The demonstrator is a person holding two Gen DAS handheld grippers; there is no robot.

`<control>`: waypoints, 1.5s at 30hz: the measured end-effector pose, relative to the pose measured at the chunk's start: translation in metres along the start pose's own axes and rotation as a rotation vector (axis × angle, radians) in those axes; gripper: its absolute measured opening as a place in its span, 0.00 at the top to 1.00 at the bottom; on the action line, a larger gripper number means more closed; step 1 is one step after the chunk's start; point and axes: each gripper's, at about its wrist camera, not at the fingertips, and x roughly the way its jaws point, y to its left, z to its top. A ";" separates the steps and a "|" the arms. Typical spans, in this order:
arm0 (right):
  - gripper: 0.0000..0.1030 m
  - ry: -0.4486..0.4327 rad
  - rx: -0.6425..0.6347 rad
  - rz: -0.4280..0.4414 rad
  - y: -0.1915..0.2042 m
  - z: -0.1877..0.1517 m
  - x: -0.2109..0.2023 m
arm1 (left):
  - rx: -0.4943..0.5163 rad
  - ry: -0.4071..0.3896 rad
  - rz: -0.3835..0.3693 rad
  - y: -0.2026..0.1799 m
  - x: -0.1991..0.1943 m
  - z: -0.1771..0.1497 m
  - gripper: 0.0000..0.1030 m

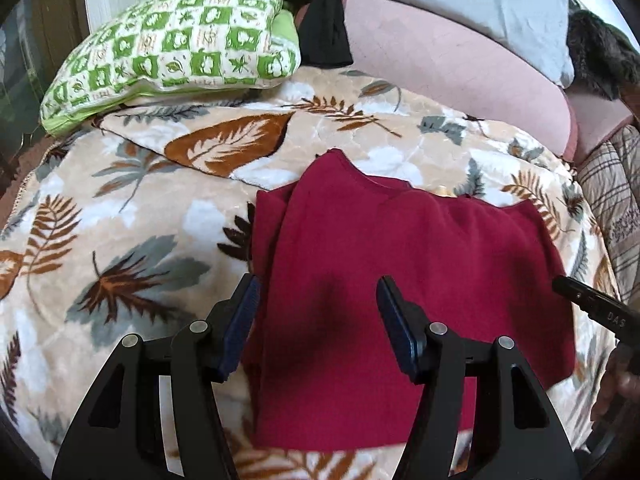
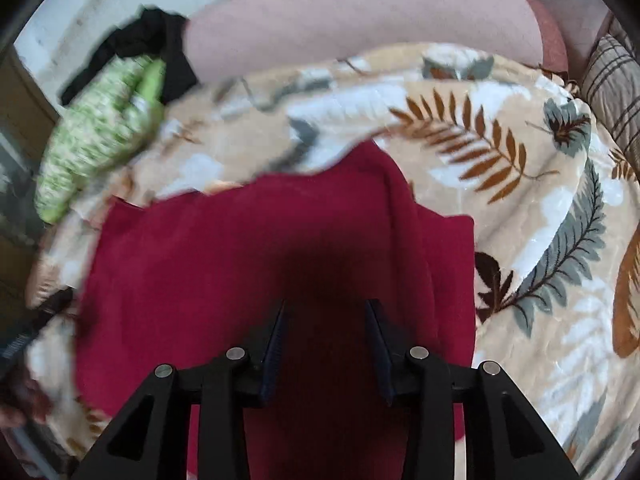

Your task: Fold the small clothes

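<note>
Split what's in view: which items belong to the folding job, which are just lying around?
Job:
- red garment, spread on the leaf-print blanket
- left gripper, open above it
- right gripper, open above it

Lying about:
- green patterned pillow
- black cloth
- pink cushion
- plaid fabric

My left claw hangs with its jaws apart over the red top lying on the leaf-print blanket.

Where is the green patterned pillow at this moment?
In the left wrist view, the green patterned pillow lies at the upper left, on the leaf-print blanket, with a black garment at its right end, beyond the red garment.
</note>
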 end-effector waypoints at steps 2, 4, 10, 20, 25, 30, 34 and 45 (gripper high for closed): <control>0.57 -0.016 -0.019 -0.015 0.003 -0.010 -0.013 | 0.004 -0.004 -0.009 -0.004 -0.011 -0.007 0.41; 0.57 -0.007 -0.016 -0.040 -0.002 -0.021 -0.012 | 0.013 -0.004 -0.022 -0.010 -0.018 -0.014 0.41; 0.56 0.094 0.070 -0.065 -0.013 -0.046 0.003 | 0.039 0.021 -0.104 -0.021 -0.029 -0.031 0.41; 0.56 0.067 -0.013 0.005 0.033 -0.048 -0.037 | 0.008 0.060 -0.075 -0.021 -0.003 -0.046 0.40; 0.56 0.040 -0.082 -0.005 0.047 -0.050 -0.036 | 0.010 0.034 -0.074 -0.022 0.011 -0.049 0.39; 0.53 0.012 -0.085 0.058 0.060 -0.032 -0.021 | -0.030 0.024 -0.042 -0.007 0.025 -0.049 0.39; 0.49 0.026 -0.121 0.110 0.084 -0.016 0.006 | -0.007 -0.004 -0.037 -0.007 0.028 -0.047 0.33; 0.49 0.086 -0.167 0.099 0.111 -0.003 0.053 | 0.015 -0.025 -0.088 -0.002 0.027 -0.042 0.26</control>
